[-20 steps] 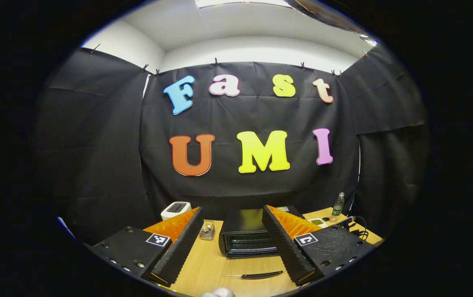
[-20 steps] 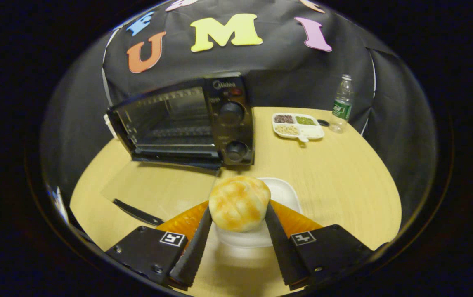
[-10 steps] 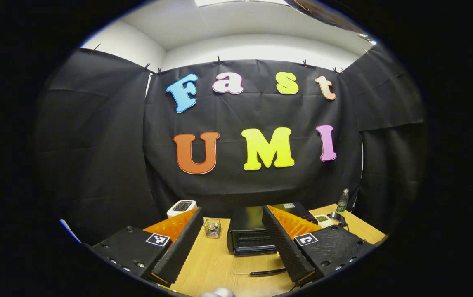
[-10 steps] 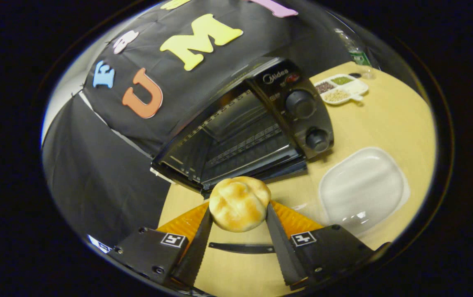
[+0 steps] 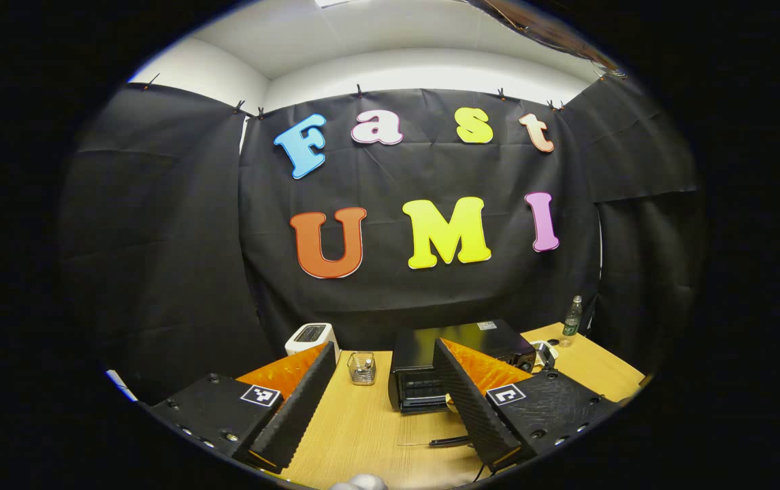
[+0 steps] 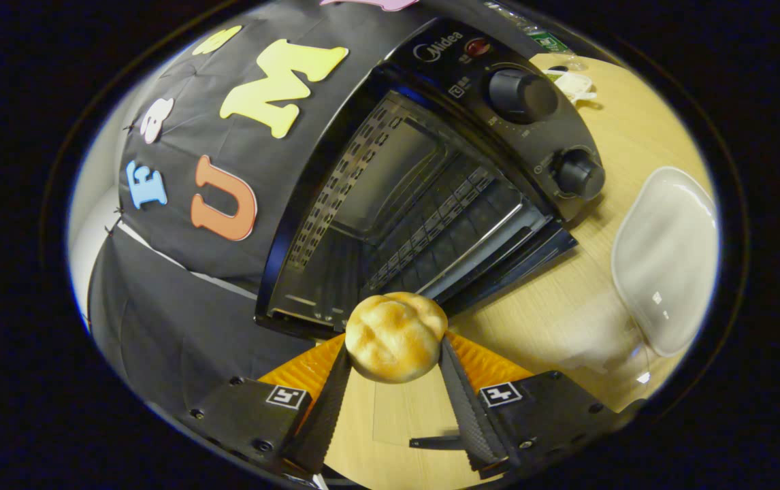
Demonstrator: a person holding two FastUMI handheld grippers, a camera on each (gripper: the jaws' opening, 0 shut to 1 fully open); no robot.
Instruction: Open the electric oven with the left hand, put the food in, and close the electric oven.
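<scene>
Bread [image 6: 395, 336] sat pinched between both fingers of my right claw [image 6: 391, 354], lifted off the bench [image 6: 560, 286] and held just in front of the oven [image 6: 431, 190]. Ahead of that claw the oven's door [image 6: 417, 415] lay folded flat on the bench, its dark handle [image 6: 434, 442] showing between my fingers below the bread. Beyond the bread I could see the wire rack [image 6: 431, 231] inside the cavity, and to the right of it the two knobs [image 6: 523, 95] on the control panel. Further right of the claw lay a white plate [image 6: 665, 258] with nothing on it.

My left claw [image 5: 383, 401] stood wide with nothing between its fingers, raised above the bench [image 5: 356, 429] and well back from the oven [image 5: 458, 361]. Ahead of it, between the fingers, I saw the glass door [image 5: 424, 425] lying down and its handle [image 5: 448, 441] near the right finger. A small wire basket [image 5: 361, 368] and a white toaster [image 5: 311, 337] stood ahead to the left, a bottle [image 5: 572, 317] far off to the right.
</scene>
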